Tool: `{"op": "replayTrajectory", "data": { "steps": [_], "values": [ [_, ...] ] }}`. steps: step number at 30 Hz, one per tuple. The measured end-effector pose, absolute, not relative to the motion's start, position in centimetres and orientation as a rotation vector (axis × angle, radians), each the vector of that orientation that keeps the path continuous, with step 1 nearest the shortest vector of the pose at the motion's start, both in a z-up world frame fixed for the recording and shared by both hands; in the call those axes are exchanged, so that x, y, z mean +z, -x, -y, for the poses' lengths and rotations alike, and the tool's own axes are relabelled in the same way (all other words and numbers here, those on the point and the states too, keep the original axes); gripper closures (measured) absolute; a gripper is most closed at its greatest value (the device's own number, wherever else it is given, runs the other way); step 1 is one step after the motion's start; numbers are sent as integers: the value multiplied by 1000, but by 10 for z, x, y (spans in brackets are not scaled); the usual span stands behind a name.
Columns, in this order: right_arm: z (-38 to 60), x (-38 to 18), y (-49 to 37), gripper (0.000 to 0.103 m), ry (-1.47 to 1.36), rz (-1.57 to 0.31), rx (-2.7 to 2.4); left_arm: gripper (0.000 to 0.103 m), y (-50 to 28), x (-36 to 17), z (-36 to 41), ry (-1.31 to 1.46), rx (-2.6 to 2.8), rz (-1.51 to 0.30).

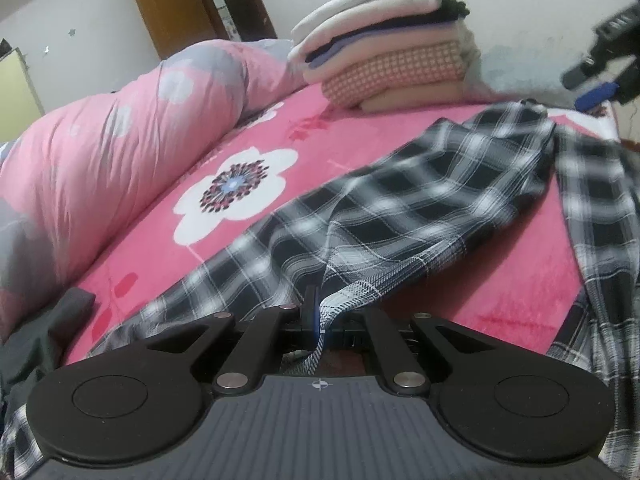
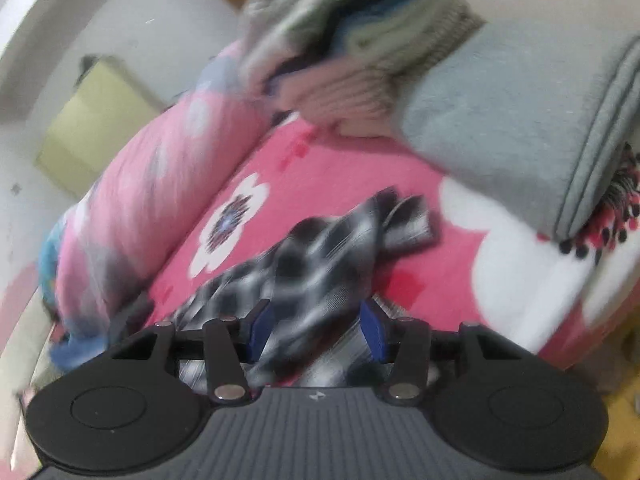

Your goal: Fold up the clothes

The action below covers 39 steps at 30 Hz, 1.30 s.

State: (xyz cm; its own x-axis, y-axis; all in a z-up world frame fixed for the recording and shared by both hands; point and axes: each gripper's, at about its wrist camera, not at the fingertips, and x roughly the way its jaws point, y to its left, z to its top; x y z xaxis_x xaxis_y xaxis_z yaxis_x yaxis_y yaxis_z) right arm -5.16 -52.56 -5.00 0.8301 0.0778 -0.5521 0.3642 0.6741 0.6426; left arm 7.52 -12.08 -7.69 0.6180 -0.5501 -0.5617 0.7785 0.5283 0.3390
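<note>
A black-and-white plaid shirt [image 1: 400,200] lies stretched across the pink floral bed sheet [image 1: 500,280]. My left gripper [image 1: 314,308] is shut on a hem edge of it, and the cloth hangs down between the fingers. The right gripper [image 1: 600,68] shows blurred at the far upper right of the left wrist view. In the right wrist view, my right gripper [image 2: 316,328] stands open. Its blue pads [image 2: 372,328] are apart, and a bunched part of the plaid shirt [image 2: 320,256] lies loose between them.
A tall stack of folded clothes [image 1: 380,48] sits at the back of the bed. A rolled pink quilt [image 1: 120,140] runs along the left side. A folded grey blanket [image 2: 500,132] lies at the right. A dark garment [image 1: 48,332] lies near the left front edge.
</note>
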Motion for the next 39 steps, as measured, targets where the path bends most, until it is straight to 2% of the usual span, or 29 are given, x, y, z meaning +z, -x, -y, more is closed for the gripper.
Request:
{"op": "replayTrajectory", "data": {
  "steps": [2, 5, 7, 10, 12, 13, 14, 18, 24, 32, 35, 36, 39],
  "values": [
    [540, -56, 36, 51, -860, -589, -205, 101, -75, -79, 121, -608, -801, -416],
    [555, -78, -4, 51, -871, -730, -149, 101, -78, -80, 120, -576, -783, -435],
    [558, -85, -27, 57, -874, -793, -104, 101, -83, -83, 119, -551, -773, -469],
    [561, -66, -66, 57, -906, -745, -49, 101, -93, -91, 119, -523, -753, -545],
    [559, -46, -93, 50, -901, -690, -11, 101, -100, -96, 119, -506, -739, -599],
    [557, -38, -107, 34, -880, -681, 11, 101, -103, -97, 119, -493, -735, -614],
    [554, -34, -117, 24, -847, -690, 15, 101, -104, -97, 119, -483, -734, -621],
    [551, -33, -118, 24, -792, -698, -69, 101, -108, -98, 116, -449, -734, -642],
    [590, -55, -65, 24, -1012, -578, -128, 100, -109, -98, 114, -428, -744, -650],
    [582, -99, -16, 28, -1287, -631, -74, 100, -107, -99, 114, -417, -743, -651],
    [569, -112, -21, 29, -1302, -675, -41, 100, -105, -96, 113, -405, -734, -635],
    [565, -115, -26, 31, -1296, -692, -37, 100, -104, -94, 113, -398, -729, -626],
    [556, -113, -44, 71, -1239, -699, -38, 101, -101, -84, 109, -369, -711, -592]
  ]
}}
